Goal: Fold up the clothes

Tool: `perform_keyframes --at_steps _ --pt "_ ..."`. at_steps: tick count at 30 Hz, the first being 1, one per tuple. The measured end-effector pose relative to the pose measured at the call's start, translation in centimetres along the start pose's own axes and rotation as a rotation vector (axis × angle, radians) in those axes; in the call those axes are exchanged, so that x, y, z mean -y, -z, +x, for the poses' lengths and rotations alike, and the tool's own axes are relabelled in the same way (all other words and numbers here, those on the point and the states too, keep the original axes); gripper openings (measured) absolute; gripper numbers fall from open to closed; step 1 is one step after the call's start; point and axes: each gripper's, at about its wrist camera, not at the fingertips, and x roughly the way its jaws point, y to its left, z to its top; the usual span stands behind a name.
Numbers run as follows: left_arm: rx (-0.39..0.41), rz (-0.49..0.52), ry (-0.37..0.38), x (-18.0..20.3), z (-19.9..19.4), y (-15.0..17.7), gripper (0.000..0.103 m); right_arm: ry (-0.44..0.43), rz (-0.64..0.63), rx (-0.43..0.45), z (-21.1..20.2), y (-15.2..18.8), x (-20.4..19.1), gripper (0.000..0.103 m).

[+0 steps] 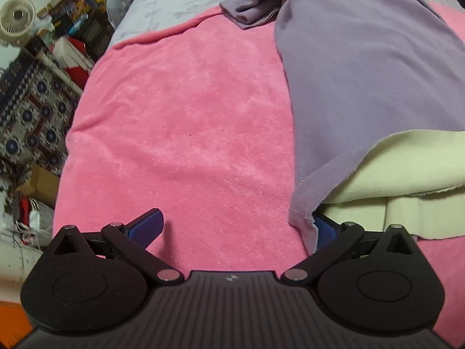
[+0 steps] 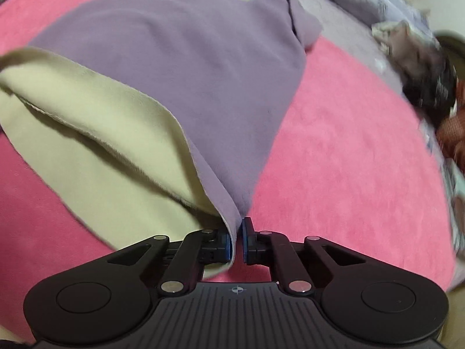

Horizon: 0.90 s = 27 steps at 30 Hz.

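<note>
While my right gripper (image 2: pixel 237 240) is pinching the lavender fleece shirt's (image 2: pixel 186 67) hem, I'm closing my wide-open, empty left gripper (image 1: pixel 237 226) squarely on its corner.

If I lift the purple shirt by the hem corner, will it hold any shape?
Probably not: the purple shirt already drapes limply from the right gripper. Its hem peels back, showing cream lining, so layers may separate. The plush pink blanket may drag it.

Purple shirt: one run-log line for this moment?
right tool: shut on purple shirt hem | left tool: open at other corner | surface: pink blanket
</note>
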Motion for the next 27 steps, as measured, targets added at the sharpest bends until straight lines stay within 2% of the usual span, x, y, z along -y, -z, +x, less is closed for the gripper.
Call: perform_keyframes --at_steps 2,3,4,5,6,7,9,12,14,16,17,19,21,22,23,25,27 --pt "0.000 -0.007 -0.001 0.0 0.1 0.0 0.103 0.064 -0.056 0.039 0.4 -0.3 -1.1 0.016" --pt "-0.004 -0.022 0.003 -0.1 0.2 0.0 0.103 0.090 -0.039 0.055 0.5 -0.3 -1.3 0.018" --pt "-0.010 -0.041 0.009 -0.2 0.4 -0.1 0.103 0.114 -0.010 0.069 0.5 -0.3 -1.4 0.025" --pt "-0.016 -0.062 0.016 -0.4 0.5 -0.1 0.103 0.197 0.030 0.074 0.7 -0.3 -1.6 0.051" --pt "-0.022 -0.083 0.022 -0.5 0.5 0.0 0.103 0.295 0.073 0.076 0.9 -0.2 -1.7 0.071" --pt "-0.025 -0.102 0.028 -0.7 0.6 0.0 0.103 0.393 0.116 0.078 1.1 -0.2 -1.8 0.103" --pt "-0.026 -0.134 0.037 -0.9 0.6 0.2 0.103 0.377 0.118 0.077 0.9 -0.2 -1.7 0.103" --pt "-0.016 -0.158 0.037 -1.0 0.5 0.4 0.103 0.315 0.106 0.073 0.5 -0.3 -1.5 0.097" --pt "0.004 -0.152 0.021 -0.7 0.2 0.6 0.103 0.274 0.098 0.071 0.2 -0.3 -1.4 0.083" --pt "0.038 -0.118 -0.008 -0.1 -0.2 0.7 0.103 0.233 0.090 0.068 0.0 -0.3 -1.3 0.074" --pt "0.060 -0.087 -0.023 0.4 -0.5 0.8 0.100 0.212 0.085 0.067 -0.2 -0.3 -1.2 0.074" --pt "0.105 -0.012 -0.050 1.6 -0.9 0.9 0.092 0.171 0.077 0.065 -0.5 -0.4 -1.1 0.074" --pt "0.140 0.069 -0.085 3.1 -1.2 1.0 0.081 0.130 0.069 0.063 -0.7 -0.4 -1.0 0.055" --pt "0.153 0.102 -0.098 3.7 -1.3 0.9 0.078 0.109 0.065 0.061 -0.9 -0.4 -0.9 0.028" --pt "0.159 0.122 -0.101 4.1 -1.5 0.9 0.071 0.089 0.061 0.060 -1.0 -0.4 -0.9 0.007" --pt "0.157 0.133 -0.076 4.4 -1.7 0.7 0.057 0.048 0.053 0.058 -1.3 -0.5 -0.7 0.008" --pt "0.144 0.099 -0.010 3.9 -1.9 0.6 0.035 0.028 0.074 0.049 -2.4 0.1 0.4 0.007"
